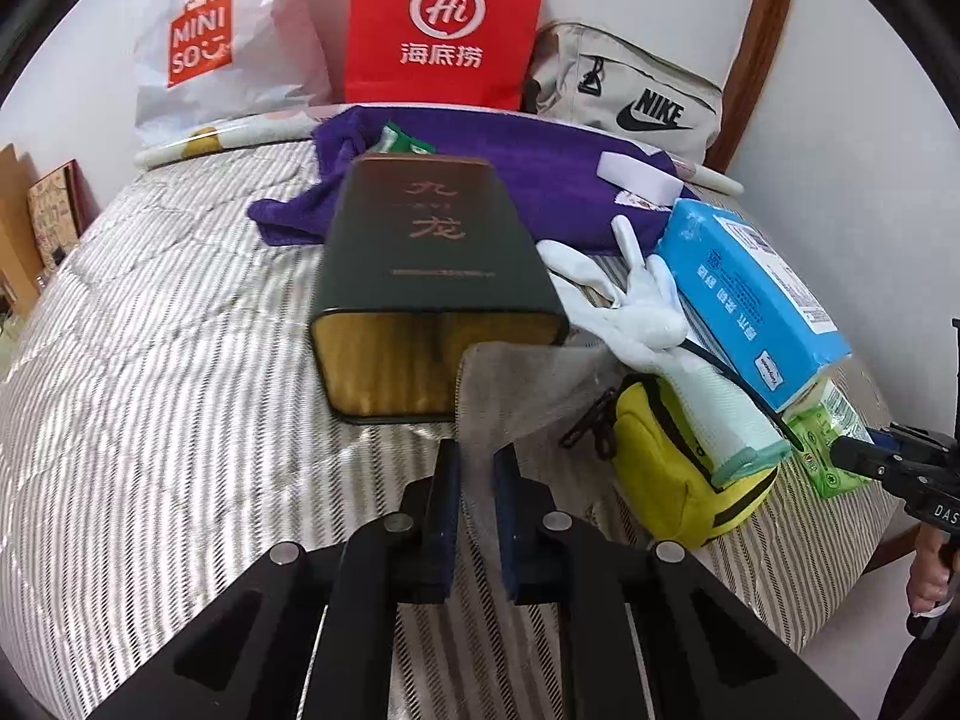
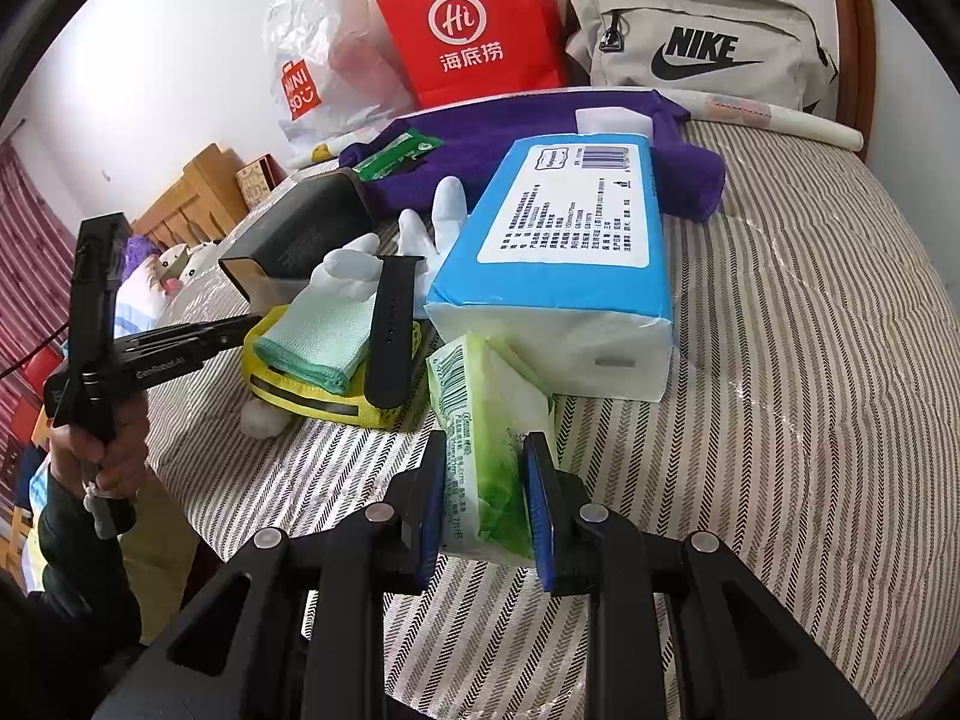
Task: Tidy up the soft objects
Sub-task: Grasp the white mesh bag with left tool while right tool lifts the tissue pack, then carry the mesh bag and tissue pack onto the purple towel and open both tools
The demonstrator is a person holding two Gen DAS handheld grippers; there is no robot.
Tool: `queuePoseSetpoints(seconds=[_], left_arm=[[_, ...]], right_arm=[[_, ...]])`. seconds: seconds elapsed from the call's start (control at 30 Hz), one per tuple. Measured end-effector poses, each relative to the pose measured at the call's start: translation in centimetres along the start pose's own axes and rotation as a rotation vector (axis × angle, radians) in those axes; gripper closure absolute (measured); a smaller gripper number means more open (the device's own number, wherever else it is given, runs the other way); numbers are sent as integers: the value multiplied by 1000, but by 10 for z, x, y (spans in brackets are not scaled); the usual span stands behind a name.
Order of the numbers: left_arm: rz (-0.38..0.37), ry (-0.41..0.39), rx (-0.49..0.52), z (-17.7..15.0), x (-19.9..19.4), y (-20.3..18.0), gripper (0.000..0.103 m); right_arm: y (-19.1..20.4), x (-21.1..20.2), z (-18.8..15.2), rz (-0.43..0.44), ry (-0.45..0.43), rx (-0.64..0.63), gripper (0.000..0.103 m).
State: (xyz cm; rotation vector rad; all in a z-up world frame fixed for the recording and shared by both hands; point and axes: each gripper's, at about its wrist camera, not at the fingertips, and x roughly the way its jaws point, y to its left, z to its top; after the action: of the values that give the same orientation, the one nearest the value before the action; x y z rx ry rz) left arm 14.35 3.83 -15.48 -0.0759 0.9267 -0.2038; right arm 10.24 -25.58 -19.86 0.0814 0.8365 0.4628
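My left gripper (image 1: 477,468) is shut on a thin translucent mesh cloth (image 1: 516,396) that hangs in front of the dark box (image 1: 432,264). My right gripper (image 2: 486,468) is shut on a green tissue pack (image 2: 489,414), whose edge shows in the left view (image 1: 831,438). A blue tissue pack (image 2: 564,252) lies behind it. A white glove (image 1: 654,324) rests on a yellow pouch (image 1: 666,480), with a black watch strap (image 2: 393,336) across them. A purple towel (image 1: 528,180) lies further back.
The striped bedcover (image 1: 150,360) carries everything. A red paper bag (image 1: 444,24), a white Miniso plastic bag (image 1: 204,48) and a beige Nike bag (image 1: 636,96) stand at the wall. A white block (image 1: 639,177) sits on the towel. The bed edge is at right.
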Motion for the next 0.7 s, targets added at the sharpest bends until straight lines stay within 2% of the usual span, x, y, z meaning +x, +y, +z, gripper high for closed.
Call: queuePoseSetpoints(seconds=[0.13,0.4,0.7], left_arm=[[-8,-22,-43,-2,-13,13,93],[49,-58,-100,-9,-43,40,93],[45,-110,-111,-11,-71,39,93]], right_arm=[[0,-2,-1,-8,-4,7,80],[0,-9,-4,-17,-14,22,81],[4,-25,-9,-15,-49,20,81]])
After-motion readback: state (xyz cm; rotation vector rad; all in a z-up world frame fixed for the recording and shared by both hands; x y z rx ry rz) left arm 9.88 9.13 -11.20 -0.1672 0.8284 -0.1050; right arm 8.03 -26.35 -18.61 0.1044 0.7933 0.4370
